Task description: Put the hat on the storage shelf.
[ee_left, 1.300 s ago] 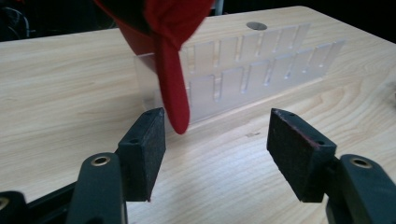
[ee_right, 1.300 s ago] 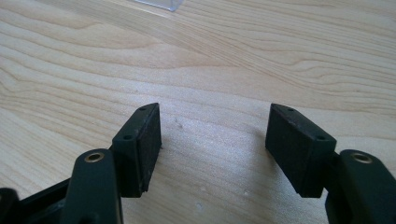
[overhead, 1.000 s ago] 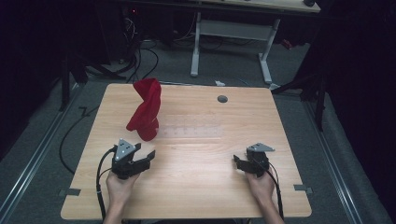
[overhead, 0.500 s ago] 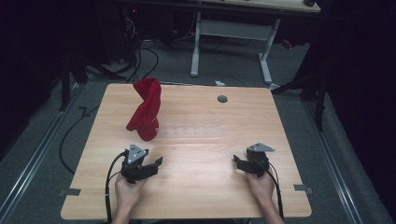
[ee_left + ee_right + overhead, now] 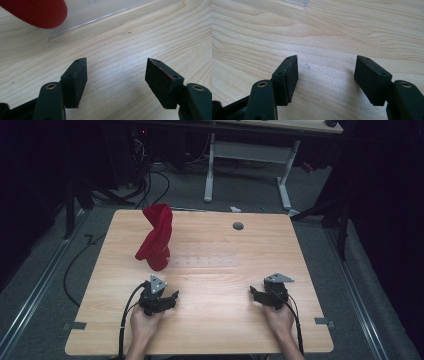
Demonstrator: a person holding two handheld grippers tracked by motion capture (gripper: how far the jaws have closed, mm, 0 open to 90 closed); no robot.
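Barely begun, by the look of it: red cloth (image 5: pixel 156 238) standing bunched and twisted on the far left of the desk (image 5: pixel 215 330), its near end on a clear plastic sheet (image 5: pixel 210 260), untouched. Left claw (image 5: pixel 171 299) low on the desk near the cloth, wide open, holding nothing; right claw (image 5: pixel 254 294) well apart on the right, equally open and empty. Grasping and handling all left to do. No brand, label or readable writing anywhere.
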